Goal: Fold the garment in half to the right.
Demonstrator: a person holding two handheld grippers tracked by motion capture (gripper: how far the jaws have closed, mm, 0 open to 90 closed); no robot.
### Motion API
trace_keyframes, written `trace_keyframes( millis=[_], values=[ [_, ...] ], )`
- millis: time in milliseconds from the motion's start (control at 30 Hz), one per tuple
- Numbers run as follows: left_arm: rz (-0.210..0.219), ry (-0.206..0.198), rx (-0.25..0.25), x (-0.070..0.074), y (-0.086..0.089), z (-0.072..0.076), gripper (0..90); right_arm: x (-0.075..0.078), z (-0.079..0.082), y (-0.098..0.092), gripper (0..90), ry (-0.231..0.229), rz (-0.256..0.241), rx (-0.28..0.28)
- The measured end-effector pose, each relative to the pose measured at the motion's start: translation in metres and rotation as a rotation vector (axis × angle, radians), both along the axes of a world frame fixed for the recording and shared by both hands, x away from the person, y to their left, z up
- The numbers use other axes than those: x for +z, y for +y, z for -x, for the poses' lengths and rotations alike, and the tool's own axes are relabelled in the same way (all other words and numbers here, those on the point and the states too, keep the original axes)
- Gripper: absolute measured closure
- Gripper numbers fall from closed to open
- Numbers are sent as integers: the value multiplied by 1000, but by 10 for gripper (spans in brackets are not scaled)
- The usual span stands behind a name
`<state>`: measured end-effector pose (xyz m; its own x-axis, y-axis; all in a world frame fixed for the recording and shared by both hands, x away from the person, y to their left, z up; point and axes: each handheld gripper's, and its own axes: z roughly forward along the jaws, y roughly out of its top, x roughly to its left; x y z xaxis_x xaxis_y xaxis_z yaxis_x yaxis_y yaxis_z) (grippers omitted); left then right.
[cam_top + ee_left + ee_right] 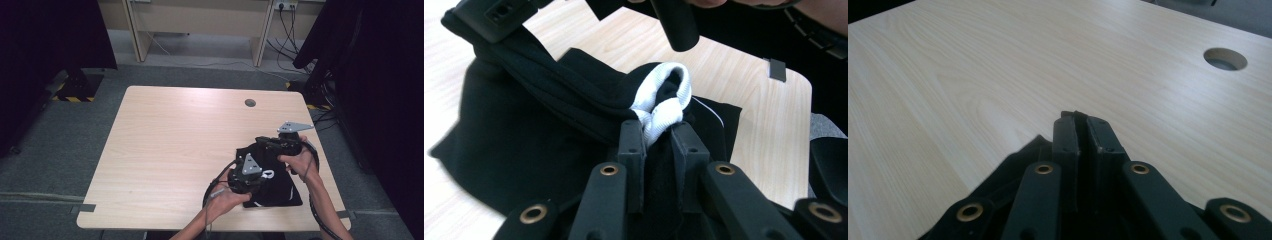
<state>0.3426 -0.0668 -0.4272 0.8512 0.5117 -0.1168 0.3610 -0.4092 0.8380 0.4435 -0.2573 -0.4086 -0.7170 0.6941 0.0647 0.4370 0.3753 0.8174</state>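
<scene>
Nearest the person, the left gripper (658, 134) pinches the white cord (664, 107) of a black garment (524, 130) lying at the table's (165, 145) near right corner — farther along, the right gripper (1079, 120) has its jaws pressed together on the garment's far edge, the cable hole (1225, 58) beyond.

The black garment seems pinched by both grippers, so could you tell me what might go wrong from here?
1. The left gripper pinches only the white drawstring and a little fabric, so the black garment may slip free.
2. The right gripper holds a thin edge, which may slide out.
</scene>
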Motion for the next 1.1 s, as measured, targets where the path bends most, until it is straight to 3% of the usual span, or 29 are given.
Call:
trace_keyframes(
  millis=[133, 233, 367, 433, 633, 767, 1000, 1100],
  values=[
    [-19, 2, -7, -9, -11, 0, 772, -7, 3, -11, 835, 11, 14, -25],
    [-16, 25, -10, -17, -18, -3, 769, -15, 3, -17, 818, 18, 60, -49],
    [-4, 33, -34, -24, -22, -3, 729, -20, 4, -21, 730, 28, 96, -79],
    [34, 47, -49, -23, -20, -4, 668, -20, 4, -23, 642, 34, 111, -91],
    [116, 55, -47, -5, -5, -1, 480, -12, 7, -27, 437, 39, 127, -159],
    [124, 38, -14, 2, 14, 2, 409, -7, 10, -30, 383, 41, 121, -183],
    [130, 94, 36, -14, 38, 1, 327, -12, 11, -30, 354, 78, 151, -201],
    [89, 98, 80, -23, 44, -1, 304, -17, 9, -28, 352, 98, 163, -208]
  ],
)
